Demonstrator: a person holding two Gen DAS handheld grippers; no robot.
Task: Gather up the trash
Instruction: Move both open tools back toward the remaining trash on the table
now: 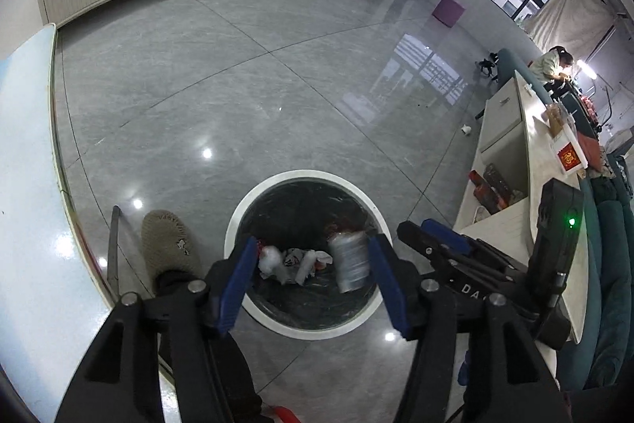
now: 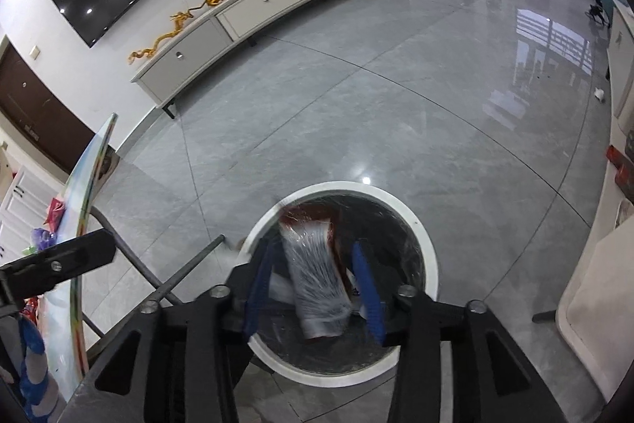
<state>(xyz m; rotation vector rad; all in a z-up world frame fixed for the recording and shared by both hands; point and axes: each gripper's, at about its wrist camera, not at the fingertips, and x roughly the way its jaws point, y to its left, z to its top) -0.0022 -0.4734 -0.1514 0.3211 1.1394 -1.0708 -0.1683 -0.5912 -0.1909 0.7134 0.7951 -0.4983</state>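
Left gripper [image 1: 313, 288]: mine, over the bin, pointing steeply down; jaws apart, blue pads touching nothing.
Right gripper [image 2: 315, 290]: mine, also over the bin; jaws parted, with a gap on each side of the wrapper seen between them.
Bin [image 1: 253, 201]: round, white rim, dark liner, on the grey floor [image 1: 237, 86] right below both grippers.
Wrapper [image 2: 313, 276]: clear crinkled plastic with a red end, blurred, in the bin mouth between my right pads but clear of them. In the left view it shows as a silvery roll [image 1: 350, 260] near the right pad, inside the bin.
Other trash [image 1: 293, 262]: white crumpled scraps at the bin bottom.
Slipper [image 1: 168, 240]: beige, on the floor just left of the bin.
Table [image 1: 23, 153]: its glossy edge at my left.
Counter [image 1: 511, 153]: white, at my right, well apart from the bin.
Paper scrap [image 1: 466, 129]: white, on the floor by the counter.
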